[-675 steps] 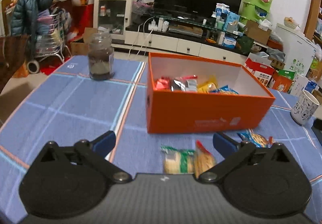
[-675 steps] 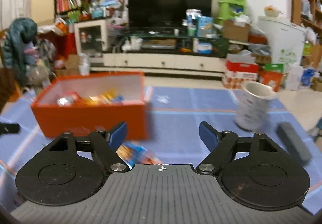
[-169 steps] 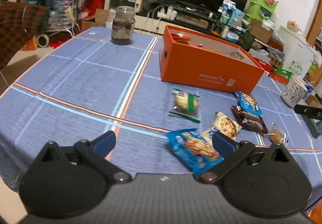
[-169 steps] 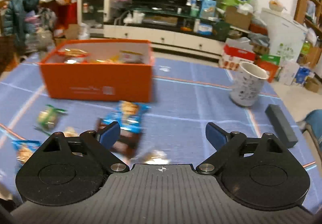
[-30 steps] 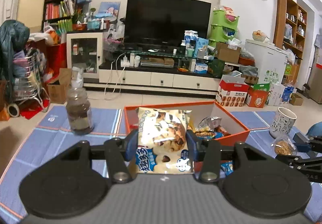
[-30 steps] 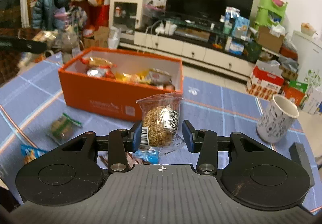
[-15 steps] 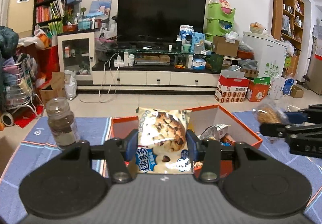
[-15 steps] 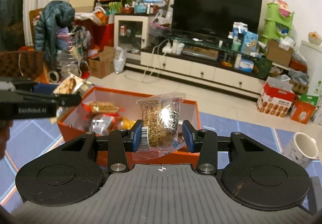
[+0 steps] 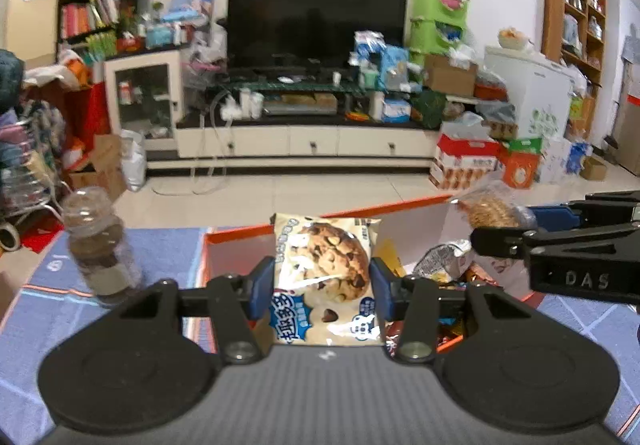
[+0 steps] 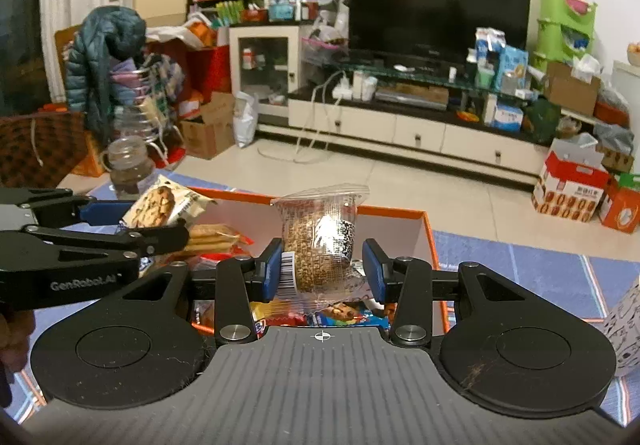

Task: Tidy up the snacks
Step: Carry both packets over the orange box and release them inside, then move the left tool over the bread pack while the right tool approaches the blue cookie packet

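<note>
My left gripper (image 9: 322,287) is shut on a chocolate chip cookie packet (image 9: 326,273) and holds it over the near left part of the orange box (image 9: 236,237). My right gripper (image 10: 322,271) is shut on a clear packet of brown grain snack (image 10: 316,241) and holds it above the orange box (image 10: 400,213), which holds several snack packets. Each gripper shows in the other view: the right one (image 9: 496,223) at right with its snack (image 9: 486,211), the left one (image 10: 176,221) at left with the cookie packet (image 10: 158,207).
A glass jar (image 9: 100,249) with dark contents stands on the blue tablecloth (image 9: 40,277) left of the box. A patterned mug (image 10: 626,321) stands at the right edge. Beyond the table are a TV stand, a TV and cluttered shelves.
Both grippers have moved forward over the orange box with their packets. The right gripper now sits closer to the left one, above the box's right half.
</note>
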